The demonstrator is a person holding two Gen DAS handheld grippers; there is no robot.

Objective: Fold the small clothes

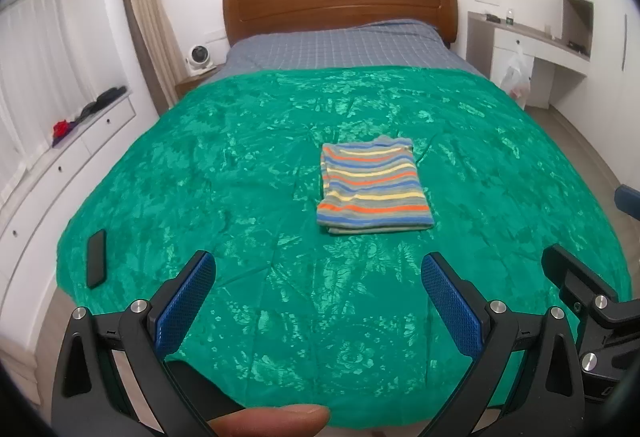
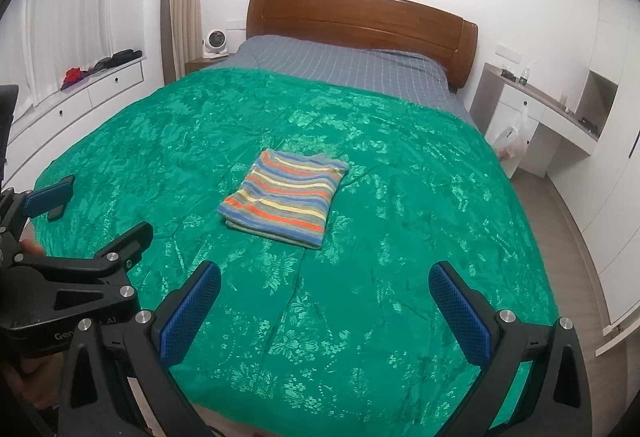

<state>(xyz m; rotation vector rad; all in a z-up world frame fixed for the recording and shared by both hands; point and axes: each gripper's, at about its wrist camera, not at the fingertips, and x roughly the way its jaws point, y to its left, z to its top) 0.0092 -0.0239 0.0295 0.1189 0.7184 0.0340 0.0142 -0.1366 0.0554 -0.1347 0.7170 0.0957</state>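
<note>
A striped garment (image 1: 374, 185) in blue, orange, yellow and grey lies folded into a neat rectangle in the middle of the green bedspread (image 1: 240, 177). It also shows in the right wrist view (image 2: 286, 197). My left gripper (image 1: 318, 277) is open and empty, held back near the foot of the bed, well short of the garment. My right gripper (image 2: 324, 289) is open and empty too, at the same distance. The right gripper's body shows at the right edge of the left wrist view (image 1: 580, 289), and the left gripper shows at the left of the right wrist view (image 2: 60, 193).
A black phone (image 1: 97, 257) lies on the bedspread at the near left. The wooden headboard (image 1: 340, 1) and grey checked sheet (image 1: 340, 45) are at the far end. White drawers (image 1: 60, 165) run along the left. A desk (image 1: 532, 45) with a plastic bag (image 1: 518, 75) stands at the right.
</note>
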